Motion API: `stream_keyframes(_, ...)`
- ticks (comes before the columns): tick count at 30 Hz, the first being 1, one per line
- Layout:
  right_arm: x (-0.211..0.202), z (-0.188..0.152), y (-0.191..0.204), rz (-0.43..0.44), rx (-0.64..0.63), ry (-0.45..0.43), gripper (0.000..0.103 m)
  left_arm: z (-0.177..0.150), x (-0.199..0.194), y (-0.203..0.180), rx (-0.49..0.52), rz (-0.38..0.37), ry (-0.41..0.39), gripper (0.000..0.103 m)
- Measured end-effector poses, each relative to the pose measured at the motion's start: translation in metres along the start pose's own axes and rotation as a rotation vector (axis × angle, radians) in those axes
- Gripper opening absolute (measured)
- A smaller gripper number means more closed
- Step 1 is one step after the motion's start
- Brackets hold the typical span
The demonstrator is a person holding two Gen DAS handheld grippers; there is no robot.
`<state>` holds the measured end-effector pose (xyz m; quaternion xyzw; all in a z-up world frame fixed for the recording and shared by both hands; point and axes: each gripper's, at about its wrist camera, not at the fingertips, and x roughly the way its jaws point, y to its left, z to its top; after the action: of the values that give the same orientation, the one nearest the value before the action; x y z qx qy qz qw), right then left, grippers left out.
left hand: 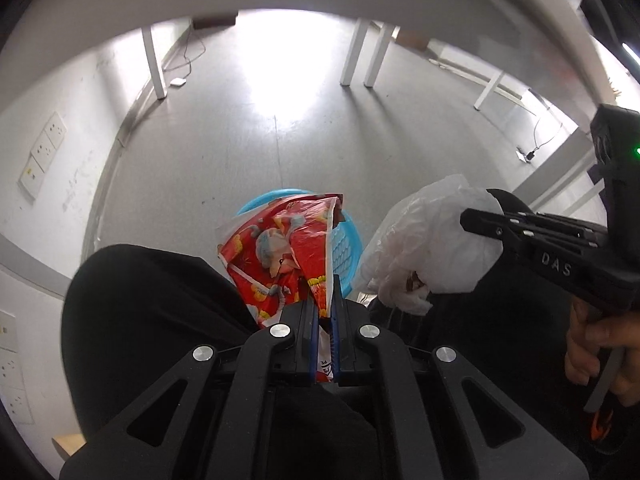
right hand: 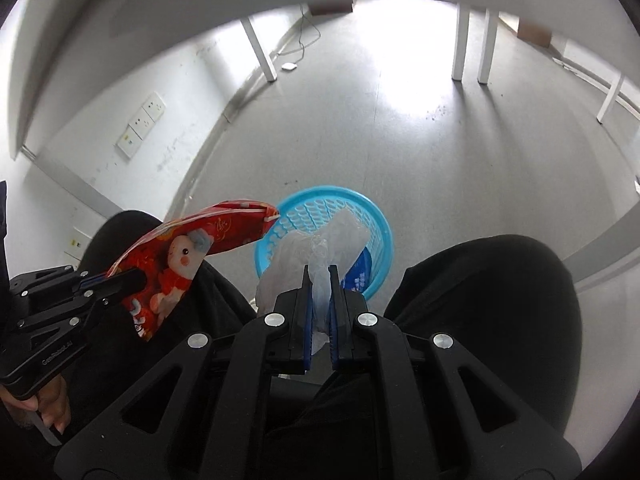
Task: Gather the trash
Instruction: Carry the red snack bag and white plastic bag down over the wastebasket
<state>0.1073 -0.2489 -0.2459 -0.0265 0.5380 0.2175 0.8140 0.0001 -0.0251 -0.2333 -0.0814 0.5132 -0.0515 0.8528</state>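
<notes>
Both tools angled steeply down over round blue plastic basket [right hand: 360, 204] on floor. Left tool [left hand: 325, 280] clamped on crumpled red printed snack wrapper [left hand: 280, 252]; right tool [right hand: 320, 276] clamped on clear crinkled plastic bag [right hand: 316, 248]. Only right view shows basket's inside w/ a blue label.

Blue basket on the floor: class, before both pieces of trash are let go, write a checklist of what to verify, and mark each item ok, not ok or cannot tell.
1. Left gripper clamped on the red snack wrapper: ok.
2. Right gripper clamped on the clear plastic bag: ok.
3. Blue basket upright, mouth open: ok.
4. Plastic bag above the basket mouth: ok in the right wrist view.
5. Wrapper fully over the basket: not ok; in the right wrist view only its tip reaches the rim.
6. Room left inside the basket: cannot tell, the trash hides most of it.
</notes>
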Motion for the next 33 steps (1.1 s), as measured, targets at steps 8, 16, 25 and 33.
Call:
stream_keyframes(8, 0.039, 0.006, 0.0, -0.024, 0.014, 0.063, 0.006, 0.004, 0.028, 0.014, -0.086, -0.021, 0.044, 0.004)
stream_keyframes(16, 0.08, 0.02, -0.004, -0.064, 0.029, 0.153, 0.006, 0.014, 0.067, 0.03, -0.222, -0.051, 0.118, 0.004)
stream_keyframes(25, 0.132, 0.027, -0.003, -0.083, 0.04, 0.218, 0.005, 0.023, 0.101, 0.042, -0.296, -0.03, 0.168, 0.004)
stream_keyframes(33, 0.172, 0.034, -0.009, -0.096, 0.064, 0.271, 0.005, 0.033, 0.127, 0.052, -0.336, -0.01, 0.19, 0.004)
